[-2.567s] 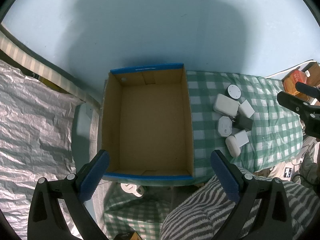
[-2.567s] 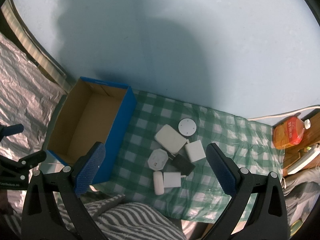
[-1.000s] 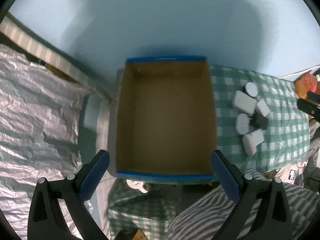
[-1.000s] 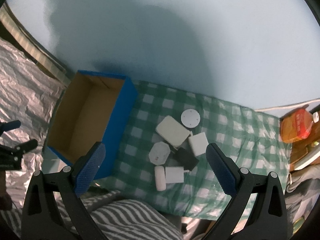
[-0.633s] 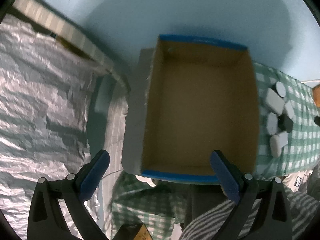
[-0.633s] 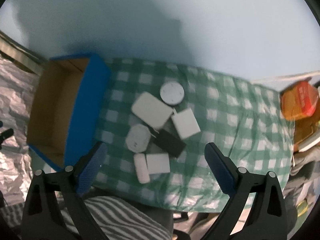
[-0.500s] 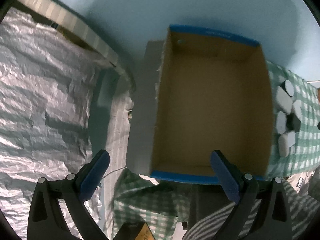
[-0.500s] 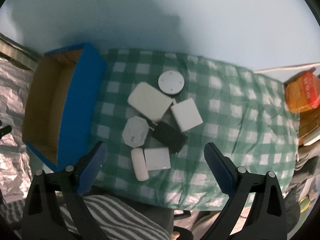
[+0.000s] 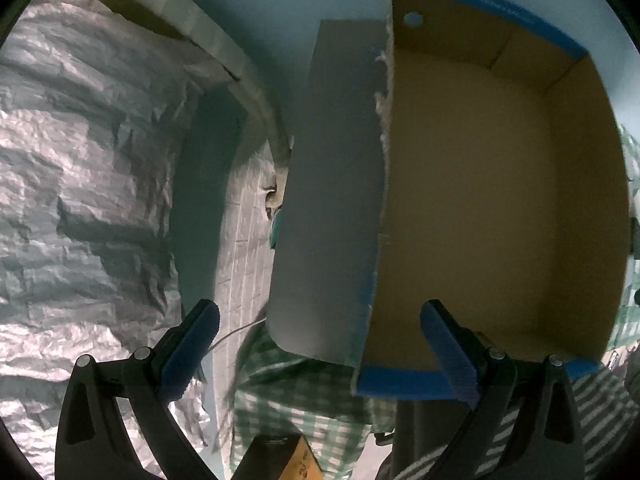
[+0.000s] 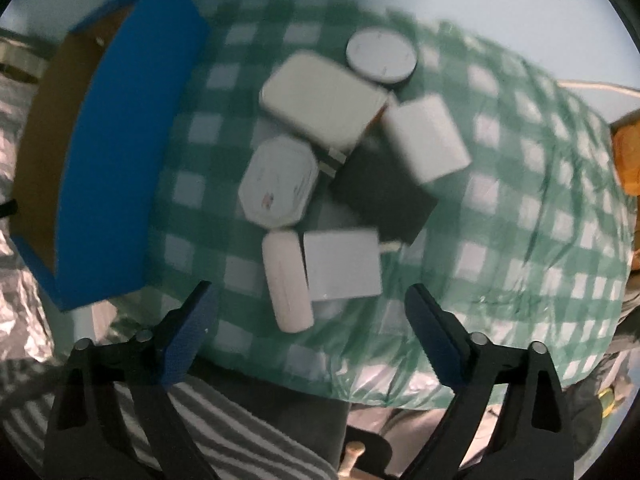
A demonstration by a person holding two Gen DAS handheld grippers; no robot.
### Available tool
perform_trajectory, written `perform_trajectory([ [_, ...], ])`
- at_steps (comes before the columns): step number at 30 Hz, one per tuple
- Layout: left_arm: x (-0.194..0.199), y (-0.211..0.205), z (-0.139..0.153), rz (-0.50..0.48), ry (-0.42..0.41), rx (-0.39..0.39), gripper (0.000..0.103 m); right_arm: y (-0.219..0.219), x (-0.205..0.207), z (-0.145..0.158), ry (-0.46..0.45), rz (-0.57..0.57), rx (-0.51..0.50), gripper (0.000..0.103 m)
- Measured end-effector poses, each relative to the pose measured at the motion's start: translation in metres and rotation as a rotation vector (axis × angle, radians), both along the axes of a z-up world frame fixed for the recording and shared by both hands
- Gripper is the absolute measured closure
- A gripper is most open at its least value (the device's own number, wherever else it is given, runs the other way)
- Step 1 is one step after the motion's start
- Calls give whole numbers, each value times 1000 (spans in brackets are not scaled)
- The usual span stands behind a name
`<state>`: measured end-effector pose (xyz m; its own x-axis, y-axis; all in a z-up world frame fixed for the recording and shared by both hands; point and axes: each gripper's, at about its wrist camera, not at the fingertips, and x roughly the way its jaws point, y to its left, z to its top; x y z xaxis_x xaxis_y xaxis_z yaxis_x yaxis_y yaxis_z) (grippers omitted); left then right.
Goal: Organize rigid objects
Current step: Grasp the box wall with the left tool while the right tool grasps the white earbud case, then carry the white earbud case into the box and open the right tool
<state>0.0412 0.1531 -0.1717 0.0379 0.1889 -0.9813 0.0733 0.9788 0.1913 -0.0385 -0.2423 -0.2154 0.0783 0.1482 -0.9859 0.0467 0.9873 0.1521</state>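
While the left gripper (image 9: 320, 356) is held released over the near left corner of the blue box (image 9: 500, 200), the box's long axis runs near to far. Right of the box (image 10: 108, 152), on the checked cloth (image 10: 520, 240), a white pill-shaped case (image 10: 286, 280) lies with its long axis near-far, just beyond the right gripper (image 10: 308, 332), whose jaws, unclenched, have just been closing with nothing between them.

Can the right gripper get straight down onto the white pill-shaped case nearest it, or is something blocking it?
Probably yes. The right gripper is open and empty above the pill-shaped case; only the white adapter touching one side crowds it.
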Motion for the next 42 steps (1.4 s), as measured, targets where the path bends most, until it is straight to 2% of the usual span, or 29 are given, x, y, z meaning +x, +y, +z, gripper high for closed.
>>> perform_trajectory([
  [7, 3, 5, -20, 3, 30, -16, 3, 10, -8, -39, 78, -8, 2, 15],
  [10, 3, 5, -28, -2, 40, -14, 10, 13, -7, -51, 103, -19, 10, 21],
  [12, 4, 4, -32, -11, 50, -2, 19, 16, -3, -60, 114, -19, 27, 24],
  [15, 3, 3, -36, -22, 58, 8, 29, 19, -1, -64, 118, -18, 53, 35],
  [16, 3, 4, -38, -22, 61, -3, 30, 20, -1, -64, 114, -18, 47, 36],
  [18, 3, 5, -40, -18, 65, -29, 39, 23, 1, -64, 109, -10, 42, 40],
  [19, 3, 6, -41, -16, 69, -44, 43, 25, 2, -64, 111, -7, 33, 46],
  [20, 3, 5, -42, -15, 75, -60, 49, 25, 3, -63, 115, -8, 22, 57],
  [22, 3, 3, -43, -23, 82, -68, 58, 26, 3, -63, 122, -25, 72, 75],
  [24, 2, 0, -44, -36, 89, -61, 66, 30, 7, -59, 124, -37, 98, 76],
  [27, 2, -2, -46, -47, 100, -74, 77, 35, 7, -58, 116, -13, 68, 76],
  [34, 1, 2, -50, -56, 130, -93, 82, 60, 13, -73, 101, 10, 45, 76],
  [42, -2, 5, -49, -53, 134, -112, 82, 84, 35, -81, 65, 38, 0, 76],
])
